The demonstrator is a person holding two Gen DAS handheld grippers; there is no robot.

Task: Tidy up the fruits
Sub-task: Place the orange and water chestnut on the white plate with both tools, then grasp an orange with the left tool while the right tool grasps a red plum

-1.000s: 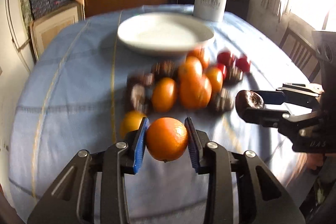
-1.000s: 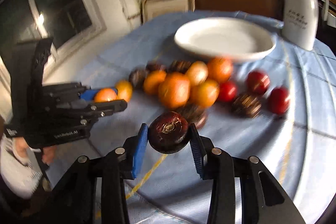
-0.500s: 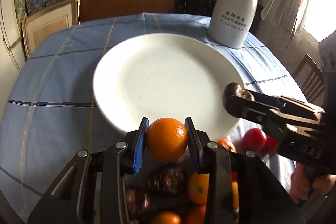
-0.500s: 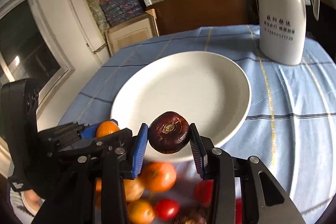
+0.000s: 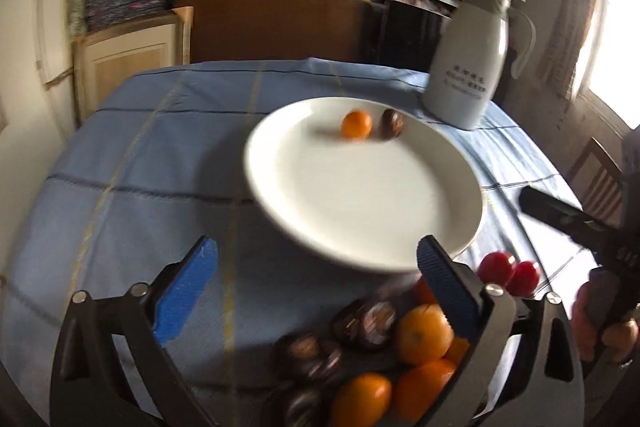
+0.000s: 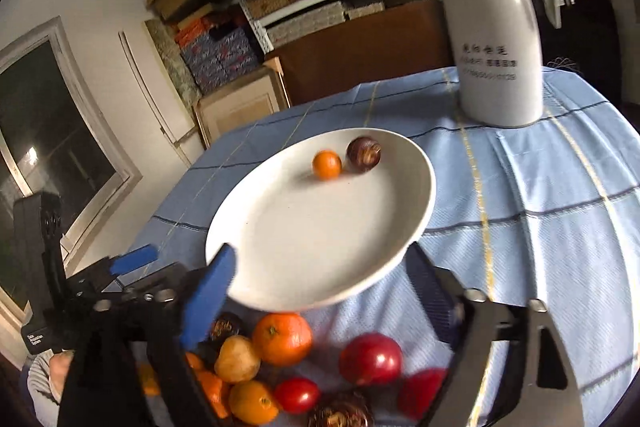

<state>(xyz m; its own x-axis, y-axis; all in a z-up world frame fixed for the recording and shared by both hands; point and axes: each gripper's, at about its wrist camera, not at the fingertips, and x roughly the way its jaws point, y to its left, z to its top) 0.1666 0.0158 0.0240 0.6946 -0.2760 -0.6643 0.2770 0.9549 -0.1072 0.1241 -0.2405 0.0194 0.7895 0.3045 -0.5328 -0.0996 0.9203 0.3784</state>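
Both fruits have left the claws since half a second ago: the small orange (image 5: 357, 124) and the dark brown fruit (image 5: 391, 123) now sit on the white plate (image 5: 400, 227), where before each was clamped between blue pads. They lie touching or nearly so, on the part of the plate nearest the white jug (image 5: 466, 75), orange to the left of the brown one. From the right wrist view the same pair shows: orange (image 6: 327, 165), brown fruit (image 6: 363, 154), plate (image 6: 280, 259), jug (image 6: 494, 39).

Left claw (image 5: 316, 287) stands wide, nothing between its pads, pulled back to the plate's near rim. Right claw (image 6: 320, 287) also wide and empty, likewise at the near rim; its right pad is blurred.

Remaining pile lies on the desk's blue cloth (image 5: 140, 167) on the side of the plate away from the jug: oranges (image 5: 424, 333), dark brown fruits (image 5: 366, 319), red fruits (image 5: 496, 267). Right wrist view shows an orange (image 6: 282, 338) just beside the plate rim, a red fruit (image 6: 371, 358) and a yellowish fruit (image 6: 237, 358) near it.

Motion blur softens the plate edge in the left view.
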